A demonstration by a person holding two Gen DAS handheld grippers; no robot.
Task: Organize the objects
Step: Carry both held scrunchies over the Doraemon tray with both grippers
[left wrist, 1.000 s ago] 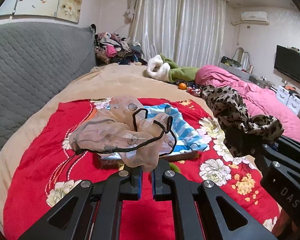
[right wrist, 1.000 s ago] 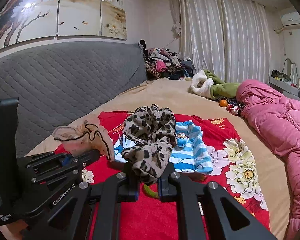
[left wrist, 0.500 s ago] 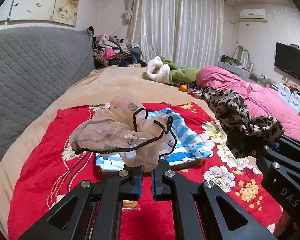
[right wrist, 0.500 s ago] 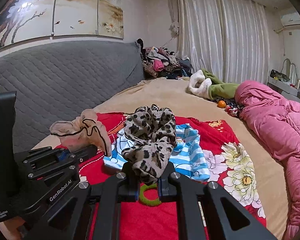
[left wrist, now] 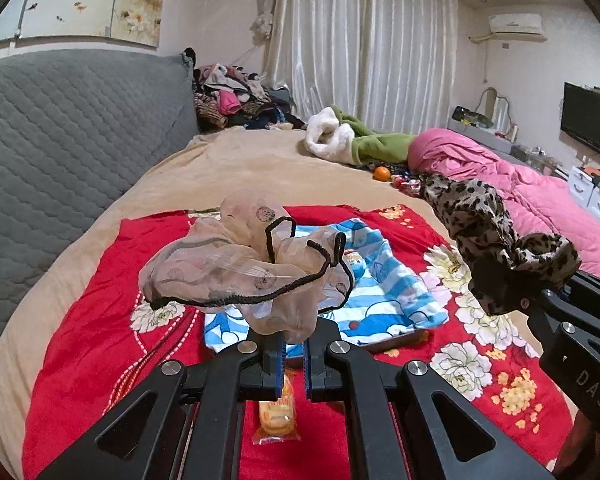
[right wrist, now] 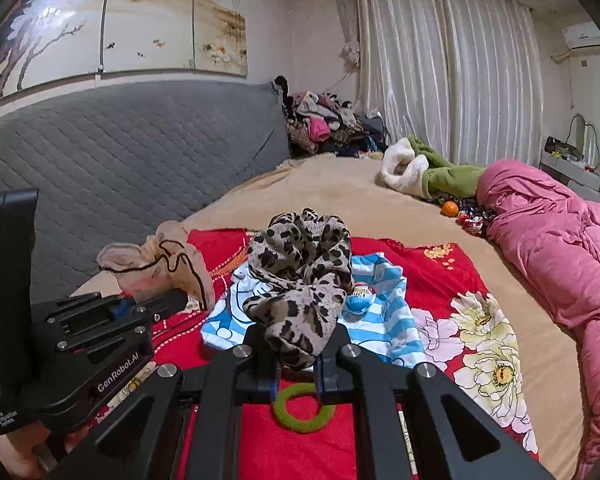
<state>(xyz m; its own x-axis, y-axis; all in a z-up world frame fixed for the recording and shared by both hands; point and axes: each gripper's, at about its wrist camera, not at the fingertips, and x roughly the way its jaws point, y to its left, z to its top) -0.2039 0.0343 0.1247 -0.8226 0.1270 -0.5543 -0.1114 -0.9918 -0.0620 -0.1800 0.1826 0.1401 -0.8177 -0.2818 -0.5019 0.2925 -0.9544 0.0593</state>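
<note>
Scrunchies held above my bed: left gripper (left wrist: 294, 354) clamps the sheer one (left wrist: 236, 268), right gripper (right wrist: 296, 368) the leopard one (right wrist: 300, 276) at its three o'clock.

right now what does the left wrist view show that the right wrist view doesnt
Only the left wrist view: a snack packet on the red floral blanket and a wall TV.

Only the right wrist view: a green hair ring and a small blue egg-shaped toy.

Both: the sheer beige scrunchie in the left tool, the leopard scrunchie in the right tool, and the blue striped cloth.
</note>
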